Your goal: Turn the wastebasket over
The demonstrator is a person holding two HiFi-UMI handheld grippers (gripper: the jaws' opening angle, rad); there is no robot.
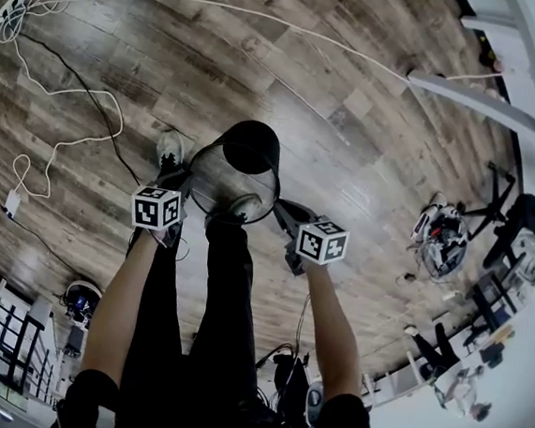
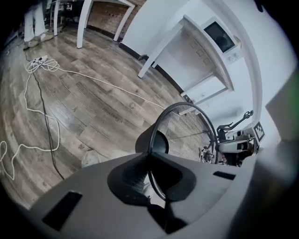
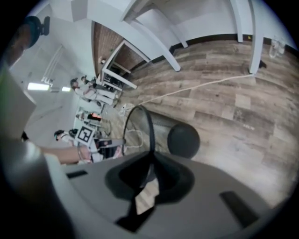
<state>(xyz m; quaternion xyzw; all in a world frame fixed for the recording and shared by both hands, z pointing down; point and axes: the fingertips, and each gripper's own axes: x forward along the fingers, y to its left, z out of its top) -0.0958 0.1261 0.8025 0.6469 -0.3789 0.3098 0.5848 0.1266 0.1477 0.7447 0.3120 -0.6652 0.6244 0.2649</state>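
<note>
A black wire-mesh wastebasket [image 1: 236, 179] hangs above the wooden floor, lying on its side. Its open rim faces me and its solid base [image 1: 252, 145] points away. My left gripper [image 1: 183, 197] is shut on the rim's left side; in the left gripper view the rim wire [image 2: 151, 154] runs down between the jaws of the left gripper [image 2: 150, 175], with the mesh wall [image 2: 191, 130] beyond. My right gripper [image 1: 282, 221] is shut on the rim's right side. In the right gripper view the rim [image 3: 150, 133] enters the right gripper [image 3: 148, 179], and the base [image 3: 183, 139] shows behind.
White cables [image 1: 63, 142] and a power strip [image 1: 13, 3] lie on the floor at left. White table legs [image 1: 468, 91] stand at the far right. Equipment and a stand [image 1: 442, 239] sit to the right. My legs [image 1: 222, 298] and a shoe [image 1: 170, 147] are under the basket.
</note>
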